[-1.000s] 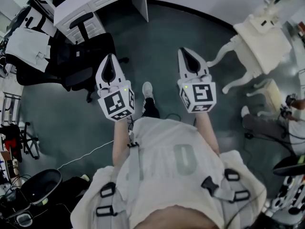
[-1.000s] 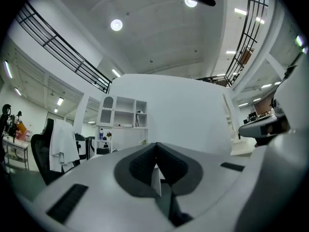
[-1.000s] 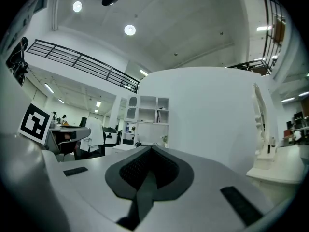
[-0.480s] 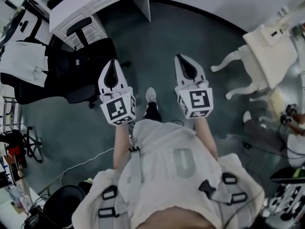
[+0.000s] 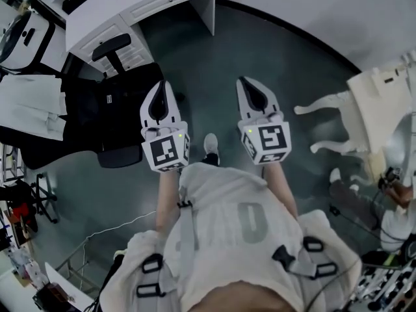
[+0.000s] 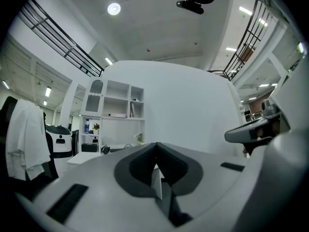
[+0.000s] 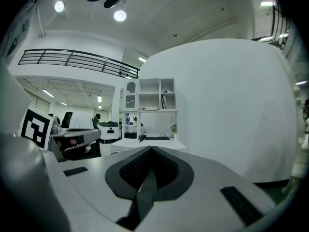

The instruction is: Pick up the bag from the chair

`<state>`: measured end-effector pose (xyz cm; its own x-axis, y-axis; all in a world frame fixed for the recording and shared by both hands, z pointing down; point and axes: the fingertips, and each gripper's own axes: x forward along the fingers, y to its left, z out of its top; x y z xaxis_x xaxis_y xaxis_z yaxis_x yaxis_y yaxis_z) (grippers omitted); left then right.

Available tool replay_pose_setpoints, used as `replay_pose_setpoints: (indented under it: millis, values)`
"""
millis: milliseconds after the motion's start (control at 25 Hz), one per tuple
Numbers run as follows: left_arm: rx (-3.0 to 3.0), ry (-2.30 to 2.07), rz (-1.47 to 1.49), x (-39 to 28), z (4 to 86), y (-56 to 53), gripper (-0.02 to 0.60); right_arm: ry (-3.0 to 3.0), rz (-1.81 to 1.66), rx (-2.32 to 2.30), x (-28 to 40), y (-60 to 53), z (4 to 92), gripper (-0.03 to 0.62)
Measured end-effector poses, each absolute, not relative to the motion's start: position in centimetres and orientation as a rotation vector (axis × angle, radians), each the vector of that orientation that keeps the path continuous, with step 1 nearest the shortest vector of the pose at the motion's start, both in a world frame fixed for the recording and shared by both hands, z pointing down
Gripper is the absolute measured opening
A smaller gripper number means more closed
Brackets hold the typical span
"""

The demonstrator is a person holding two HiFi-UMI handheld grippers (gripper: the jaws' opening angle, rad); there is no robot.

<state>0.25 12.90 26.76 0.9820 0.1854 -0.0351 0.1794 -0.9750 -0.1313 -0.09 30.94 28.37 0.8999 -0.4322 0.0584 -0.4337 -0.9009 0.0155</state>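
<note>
- Both sets of jaws are clenched shut with nothing in them, left gripper (image 5: 160, 93) and right gripper (image 5: 252, 88) alike.
- The black bag (image 5: 107, 109) sits on the chair (image 5: 112, 43), just left of the left gripper.
- I'd open the left one first, then go for a fold or strap.

black bag (image 5: 127, 106) lying on chair (image 5: 110, 43)

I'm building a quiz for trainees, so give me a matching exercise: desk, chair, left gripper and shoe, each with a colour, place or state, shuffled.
1 desk
2 chair
3 left gripper
4 shoe

A jaws shut
B worn by the person
C white, top of head view
D black, left of the left gripper

Pairs: 1-C, 2-D, 3-A, 4-B
</note>
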Motion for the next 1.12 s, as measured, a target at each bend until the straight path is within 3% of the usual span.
replay_pose_setpoints:
  millis: [560, 1120]
  values:
    - [-3.065, -0.200, 0.055, 14.1, 27.1, 8.0, 0.006, -0.858, 0.239, 3.004, 13.8, 23.3, 31.3, 0.006]
    - [-3.017, 0.044, 0.165, 16.0, 24.1, 2.7, 0.006, -1.117, 0.152, 2.951, 17.6, 17.7, 29.3, 0.006]
